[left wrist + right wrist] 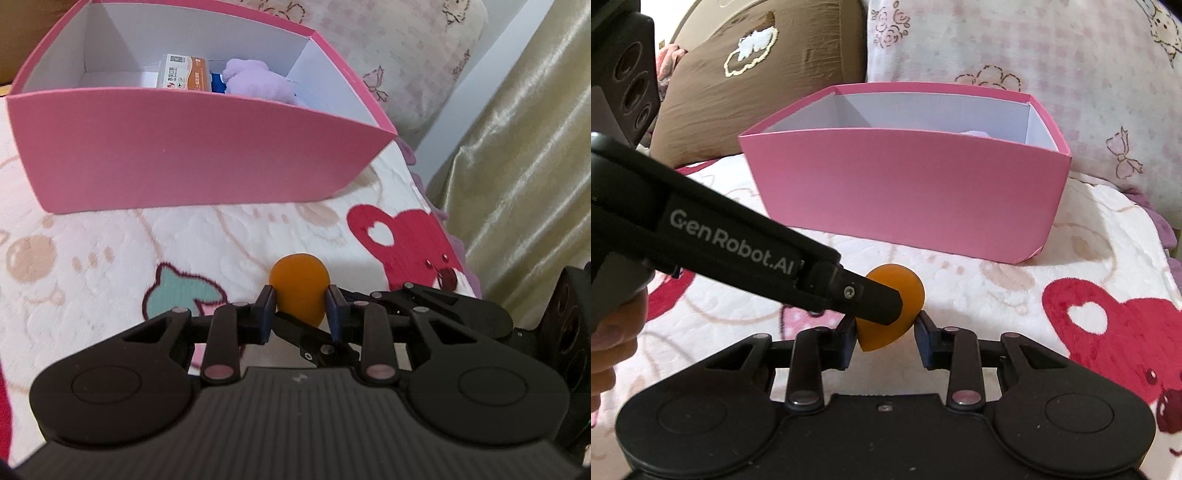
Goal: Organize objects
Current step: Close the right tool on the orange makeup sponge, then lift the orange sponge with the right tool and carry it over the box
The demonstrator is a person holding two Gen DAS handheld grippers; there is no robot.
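**Both hand-held grippers are clamping one orange piece in front of the pink box**

Nearest to me, the left hand-held gripper [300, 308] is gripping a small orange object [300, 291], its blue pads pressing on either side of it. The right hand-held gripper [886, 334] is closing in from the other side; its left pad is touching the same orange piece, while the right pad looks just apart from it, so I am judging it a shared grip and not a firm one. The piece is being held low over the patterned bed blanket [110, 251], just short of the box

The orange thing is looking smooth, matte and rounded, tapering to a point at one end, rather like a soft teardrop

Farther back, the pink box [184, 155] is sitting on the blanket with its white inside divided. A small orange-and-white carton [184, 72] and a lilac plush toy [251, 79] are already lying in it, so part of the tidying looks done. The orange piece is still waiting to go in; whether more remains I cannot tell
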